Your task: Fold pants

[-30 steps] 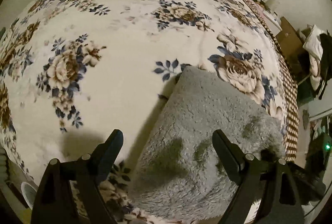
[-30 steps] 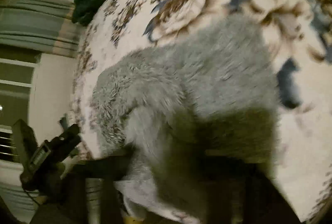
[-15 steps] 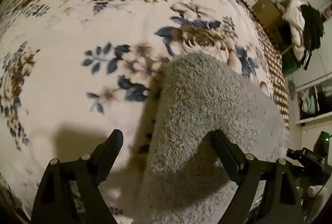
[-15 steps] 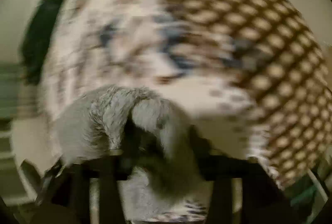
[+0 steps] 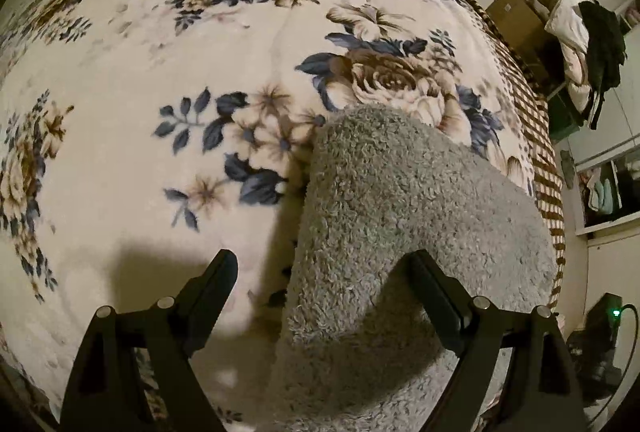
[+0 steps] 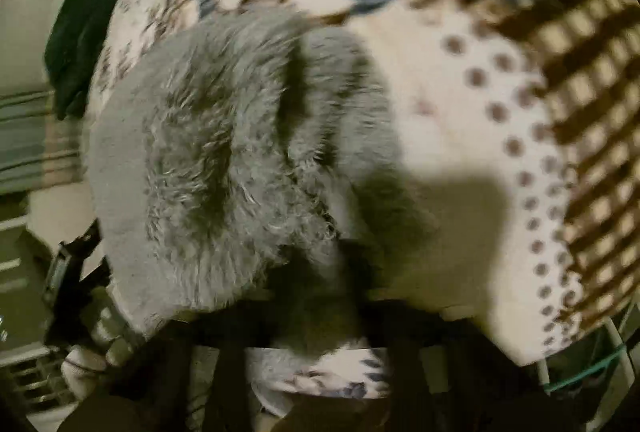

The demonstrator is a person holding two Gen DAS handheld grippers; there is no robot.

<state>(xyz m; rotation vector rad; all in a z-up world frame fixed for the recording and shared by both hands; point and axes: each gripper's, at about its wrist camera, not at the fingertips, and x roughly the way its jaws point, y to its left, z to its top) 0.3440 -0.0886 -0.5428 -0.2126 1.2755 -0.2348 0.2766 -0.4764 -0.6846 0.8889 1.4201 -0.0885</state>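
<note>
The left tool (image 5: pixel 322 266) stands wide open, holding nothing, its fingers straddling the near edge of the grey fleece pants (image 5: pixel 404 199). The right tool (image 6: pixel 320 312) is blurred, but it seems closed on a bunched fold of the same pants (image 6: pixel 208 159). They lie on the floral blanket (image 5: pixel 160 51) of the bed: one pair, thick, soft, light and floppy, best pinched at an edge or corner. Two tools, one blanket.
</note>
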